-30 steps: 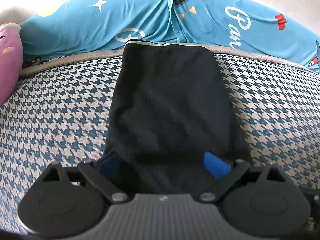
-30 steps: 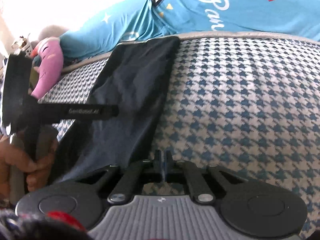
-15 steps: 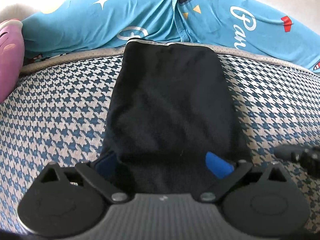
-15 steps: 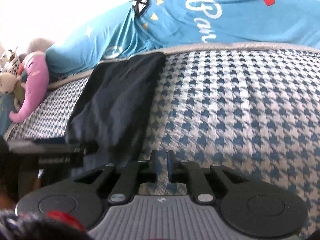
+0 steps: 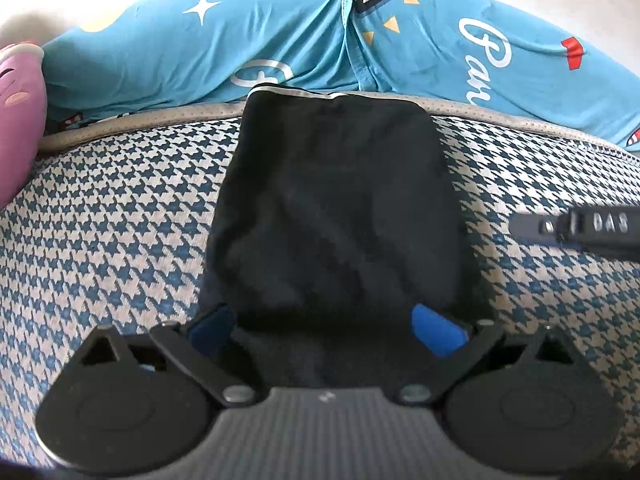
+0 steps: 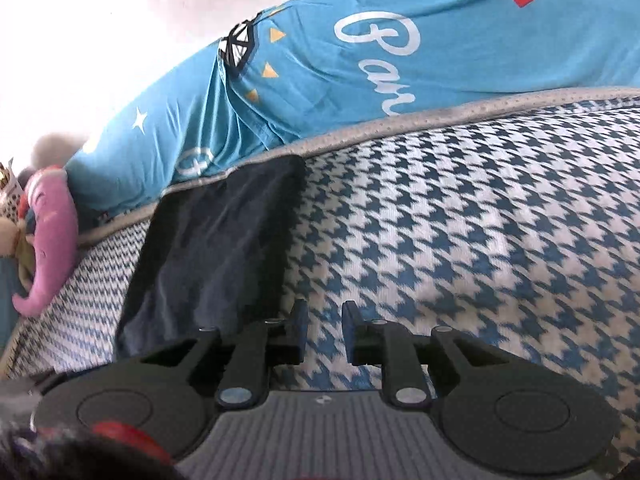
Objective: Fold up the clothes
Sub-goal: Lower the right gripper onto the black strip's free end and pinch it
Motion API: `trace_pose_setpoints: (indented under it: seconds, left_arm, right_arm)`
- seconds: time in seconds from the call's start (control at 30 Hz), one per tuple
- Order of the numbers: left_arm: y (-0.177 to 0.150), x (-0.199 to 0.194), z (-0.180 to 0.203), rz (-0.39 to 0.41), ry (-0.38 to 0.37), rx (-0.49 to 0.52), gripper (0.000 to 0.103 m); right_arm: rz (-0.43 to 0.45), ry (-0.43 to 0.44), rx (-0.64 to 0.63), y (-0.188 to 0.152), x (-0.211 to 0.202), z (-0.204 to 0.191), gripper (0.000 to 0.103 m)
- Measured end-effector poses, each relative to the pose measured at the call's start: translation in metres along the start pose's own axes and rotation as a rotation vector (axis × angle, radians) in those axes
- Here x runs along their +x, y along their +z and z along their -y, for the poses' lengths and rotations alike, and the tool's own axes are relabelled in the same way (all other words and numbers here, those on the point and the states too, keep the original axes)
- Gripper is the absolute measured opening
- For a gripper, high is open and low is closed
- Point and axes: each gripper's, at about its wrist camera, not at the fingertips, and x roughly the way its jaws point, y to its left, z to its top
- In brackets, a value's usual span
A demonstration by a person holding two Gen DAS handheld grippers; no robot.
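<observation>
In the left wrist view a folded garment (image 5: 336, 208) lies at frame centre on the mattress (image 5: 120, 208), its far edge reaching the mattress border. A pillow (image 5: 280, 40) spans the top; a plush toy (image 5: 18, 120) sits at the left edge.

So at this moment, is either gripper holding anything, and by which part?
Nothing is held. The left gripper is wide open astride the near end of the dark garment; the right gripper is open over the houndstooth cover.
</observation>
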Motion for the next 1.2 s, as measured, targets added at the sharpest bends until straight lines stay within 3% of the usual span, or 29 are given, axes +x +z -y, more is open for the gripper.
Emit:
trace_pose_setpoints:
  seconds: [0.13,0.2,0.87,1.2]
  left_arm:
    - [0.001,0.000,-0.003,0.003,0.008,-0.016,0.100]
    - [0.001,0.001,-0.003,0.003,0.012,-0.023,0.100]
    - [-0.001,0.011,-0.005,-0.046,0.011,-0.025,0.101]
    - [-0.003,0.015,-0.006,-0.055,0.010,-0.015,0.102]
  right_arm:
    - [0.011,0.036,0.013,0.009,0.010,-0.003,0.021]
    - [0.016,0.048,0.017,0.014,0.015,-0.005,0.027]
    - [0.032,0.149,0.076,0.048,0.049,-0.001,0.032]
    - [0.049,0.153,0.088,0.055,0.058,0.002,0.036]
